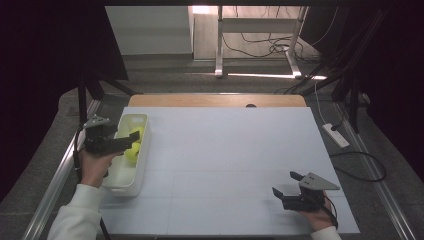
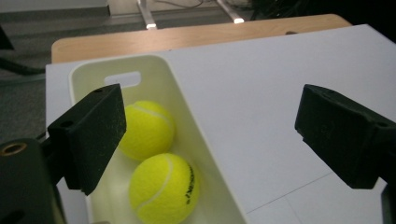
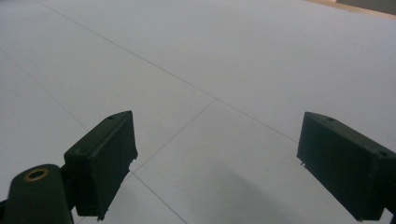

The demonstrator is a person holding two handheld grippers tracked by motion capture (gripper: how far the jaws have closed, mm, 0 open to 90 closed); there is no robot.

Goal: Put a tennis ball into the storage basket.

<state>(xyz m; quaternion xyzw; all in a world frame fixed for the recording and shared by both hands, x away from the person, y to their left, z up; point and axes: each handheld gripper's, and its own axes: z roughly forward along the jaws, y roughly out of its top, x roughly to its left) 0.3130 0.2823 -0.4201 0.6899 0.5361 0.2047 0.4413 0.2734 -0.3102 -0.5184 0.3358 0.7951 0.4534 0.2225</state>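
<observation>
Nearest to us, at the near right of the white worktop [image 1: 225, 165], we see the right claw [image 1: 285, 184] with its jaws spread wide and only bare surface between them. Farther off at the left edge, the left claw [image 1: 134, 140] hangs above the cream bin [image 1: 131, 187], jaws wide apart and gripping nothing. Two yellow tennis balls [image 2: 163, 186] lie touching inside the bin, below the claw, toward its far end with the handle slot.

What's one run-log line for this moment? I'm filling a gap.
left claw: open, above bin | tennis balls: two, in bin | right claw: open, nothing held, over table
</observation>
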